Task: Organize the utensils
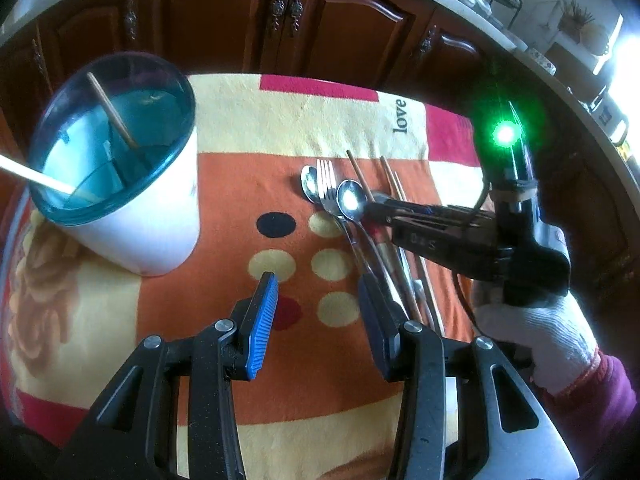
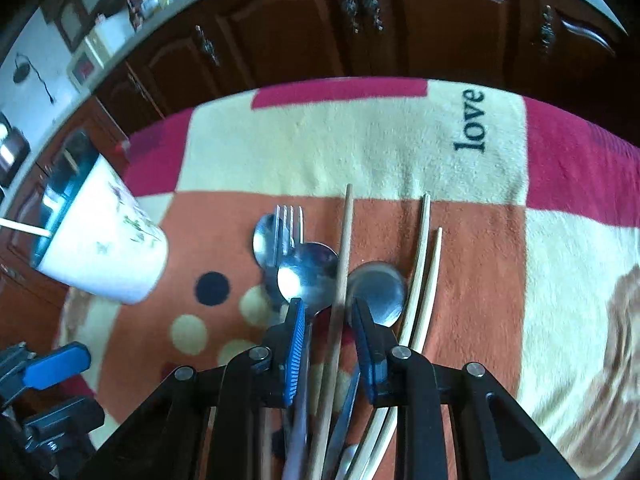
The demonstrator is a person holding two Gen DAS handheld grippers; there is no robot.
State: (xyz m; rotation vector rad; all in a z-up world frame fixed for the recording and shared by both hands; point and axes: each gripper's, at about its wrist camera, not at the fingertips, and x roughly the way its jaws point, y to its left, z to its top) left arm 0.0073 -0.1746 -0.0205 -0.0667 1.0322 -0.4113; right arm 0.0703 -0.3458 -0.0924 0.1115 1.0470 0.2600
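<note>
A white cup with a teal inside [image 1: 120,172] stands on the cloth at the left and holds two chopsticks; it also shows in the right wrist view [image 2: 104,236]. Spoons [image 2: 308,276], a fork [image 2: 288,228] and several chopsticks lie in a bundle on the orange patch [image 1: 352,200]. My right gripper [image 2: 328,308] is open, low over the bundle, its fingers on either side of a brown chopstick [image 2: 344,248]. My left gripper [image 1: 320,284] is open and empty, just left of the utensil handles.
A patterned cloth [image 2: 360,140] covers the table. Dark wooden cabinets [image 1: 248,12] stand behind the far edge. The left gripper's fingers show at the lower left of the right wrist view [image 2: 56,364].
</note>
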